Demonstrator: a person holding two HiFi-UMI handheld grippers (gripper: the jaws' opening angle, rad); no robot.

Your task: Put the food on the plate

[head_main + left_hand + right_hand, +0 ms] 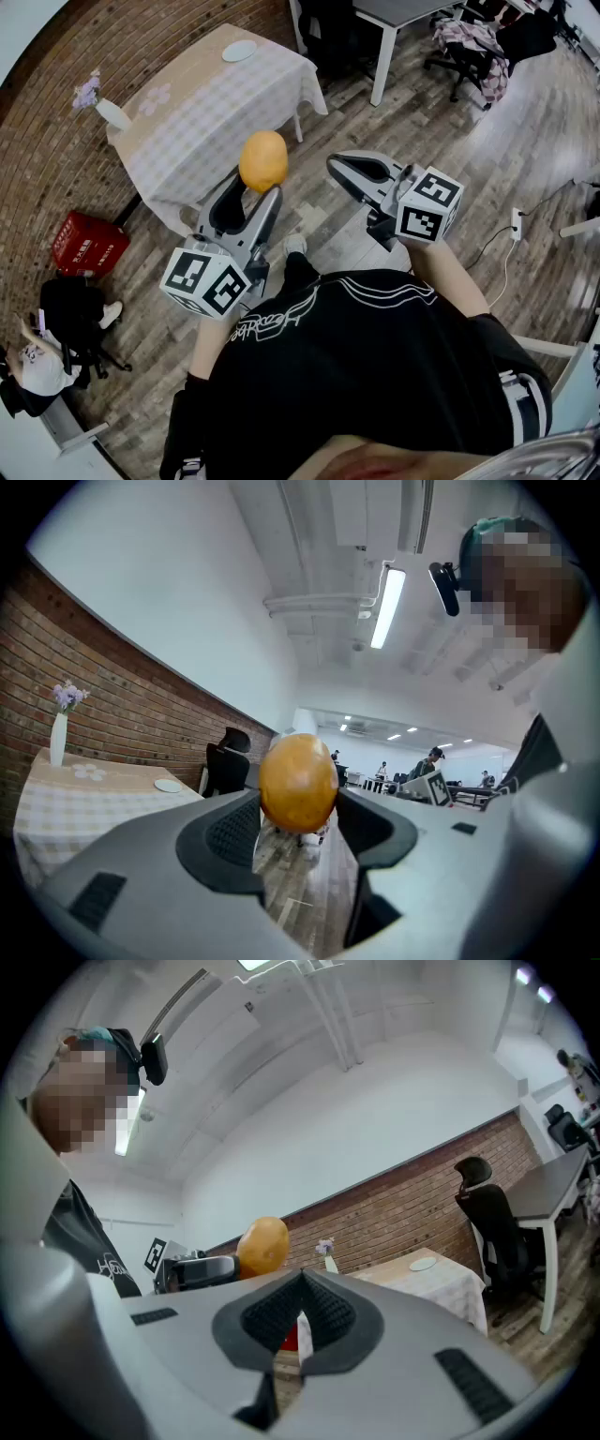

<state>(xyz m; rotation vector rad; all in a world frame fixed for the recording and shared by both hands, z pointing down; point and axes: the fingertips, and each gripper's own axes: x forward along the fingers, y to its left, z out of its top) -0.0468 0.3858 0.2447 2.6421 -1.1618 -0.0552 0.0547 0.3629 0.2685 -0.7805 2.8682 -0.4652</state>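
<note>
An orange egg-shaped piece of food (263, 160) is held between the tips of my left gripper (255, 187), well above the wooden floor. In the left gripper view the food (298, 782) sits pressed between both dark pads. My right gripper (349, 170) hangs to the right of it, jaws together with nothing between them; its view shows the pads (302, 1321) meeting and the food (262, 1246) off to the left. A small white plate (239, 51) lies on the far end of the cloth-covered table (202, 117), some way ahead of both grippers.
A white vase with flowers (111, 112) stands at the table's left corner. A red crate (88, 246) sits on the floor by the brick wall. Office chairs (469, 47) and a white desk (394, 19) stand at the back right. A seated person (37, 361) is at the lower left.
</note>
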